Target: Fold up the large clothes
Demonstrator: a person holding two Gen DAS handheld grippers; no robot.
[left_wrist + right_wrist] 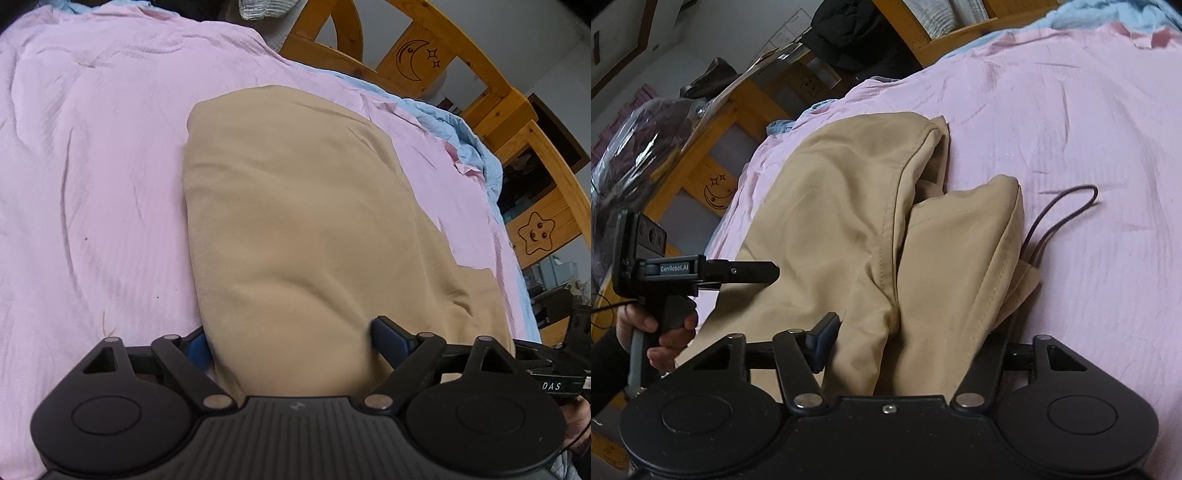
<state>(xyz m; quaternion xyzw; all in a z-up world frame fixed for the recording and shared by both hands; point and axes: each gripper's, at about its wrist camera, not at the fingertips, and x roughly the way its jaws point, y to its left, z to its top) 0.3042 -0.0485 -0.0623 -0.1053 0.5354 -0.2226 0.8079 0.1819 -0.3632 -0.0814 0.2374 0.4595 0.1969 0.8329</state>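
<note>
Mid-fold on pink bed sheet (pixel 92 184): both grippers, L (pixel 291 345) & R (pixel 916 339), fingers wide astride tan cotton garment (pixel 295 206); next, they must close on the near edge.

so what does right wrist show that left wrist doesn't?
Right wrist only: a dark thin cord loop by the garment's edge, its stitched seams, and the hand holding the left gripper.
Left wrist only: a smiling star carving on the wooden bed rail.
Both: the tan fabric garment on the pink bedsheet, fingers spread around its near edge.
</note>
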